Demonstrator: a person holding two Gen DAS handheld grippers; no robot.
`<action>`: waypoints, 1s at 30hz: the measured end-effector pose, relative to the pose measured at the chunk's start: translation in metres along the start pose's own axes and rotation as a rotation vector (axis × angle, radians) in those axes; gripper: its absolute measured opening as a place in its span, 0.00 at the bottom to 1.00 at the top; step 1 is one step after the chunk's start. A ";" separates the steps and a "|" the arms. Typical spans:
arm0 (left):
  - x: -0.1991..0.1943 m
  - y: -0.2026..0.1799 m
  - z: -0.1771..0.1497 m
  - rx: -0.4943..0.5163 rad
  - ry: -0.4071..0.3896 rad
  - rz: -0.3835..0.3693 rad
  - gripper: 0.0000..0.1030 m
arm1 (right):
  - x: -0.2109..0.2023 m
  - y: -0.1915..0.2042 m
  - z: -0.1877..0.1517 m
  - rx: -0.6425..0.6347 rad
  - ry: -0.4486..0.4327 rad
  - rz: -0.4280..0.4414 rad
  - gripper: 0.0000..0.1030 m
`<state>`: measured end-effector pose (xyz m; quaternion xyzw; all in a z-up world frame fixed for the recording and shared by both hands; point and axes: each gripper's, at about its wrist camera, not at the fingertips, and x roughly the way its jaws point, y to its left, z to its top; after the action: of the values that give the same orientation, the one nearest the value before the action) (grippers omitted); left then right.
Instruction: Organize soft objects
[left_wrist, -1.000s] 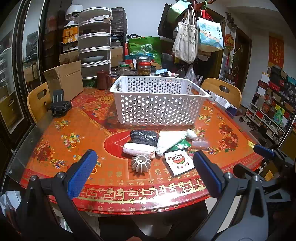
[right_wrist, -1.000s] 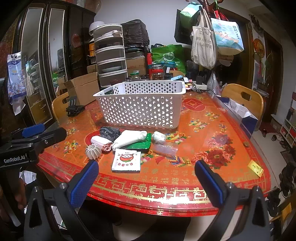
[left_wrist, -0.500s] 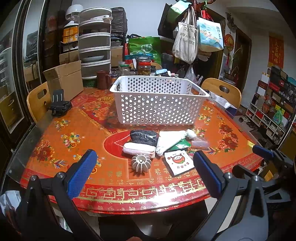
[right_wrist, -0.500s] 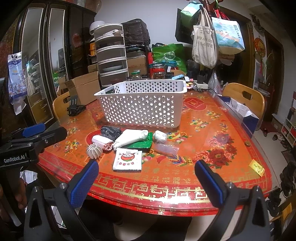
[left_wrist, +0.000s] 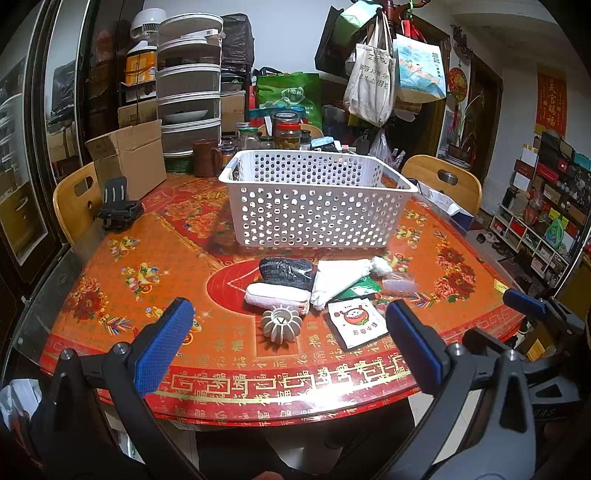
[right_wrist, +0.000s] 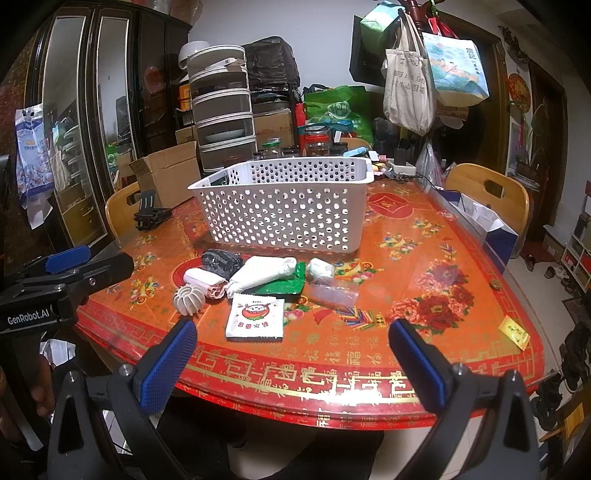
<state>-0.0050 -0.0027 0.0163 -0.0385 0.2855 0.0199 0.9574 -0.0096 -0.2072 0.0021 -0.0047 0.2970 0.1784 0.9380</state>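
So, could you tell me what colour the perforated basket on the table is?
The basket is white, clearest in the left wrist view.

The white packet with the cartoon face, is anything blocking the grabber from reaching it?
Nothing visible. The flat white packet with the cartoon face lies nearest the table edge, ahead of the open right gripper, apart from the white ribbed ball.

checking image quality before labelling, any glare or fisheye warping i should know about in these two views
Left wrist view: bright glare on the near edge of the glossy red patterned table, straight lines bow toward the frame edges, dark vignette in the corners; the white perforated plastic basket is sharp. Right wrist view: the same glare strip near the edge, the dark mirrored cabinet curves strongly.
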 end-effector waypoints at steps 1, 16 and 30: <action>0.000 0.001 0.000 -0.001 0.001 0.000 1.00 | 0.000 0.000 0.000 0.001 0.000 0.001 1.00; 0.000 0.001 0.000 -0.001 0.001 -0.002 1.00 | 0.002 -0.002 -0.002 0.003 0.005 0.005 1.00; 0.004 0.003 -0.005 -0.009 -0.004 -0.009 1.00 | 0.008 -0.001 -0.005 0.007 0.015 0.012 1.00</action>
<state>-0.0045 -0.0002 0.0102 -0.0442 0.2833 0.0168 0.9579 -0.0060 -0.2063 -0.0067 -0.0010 0.3045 0.1827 0.9348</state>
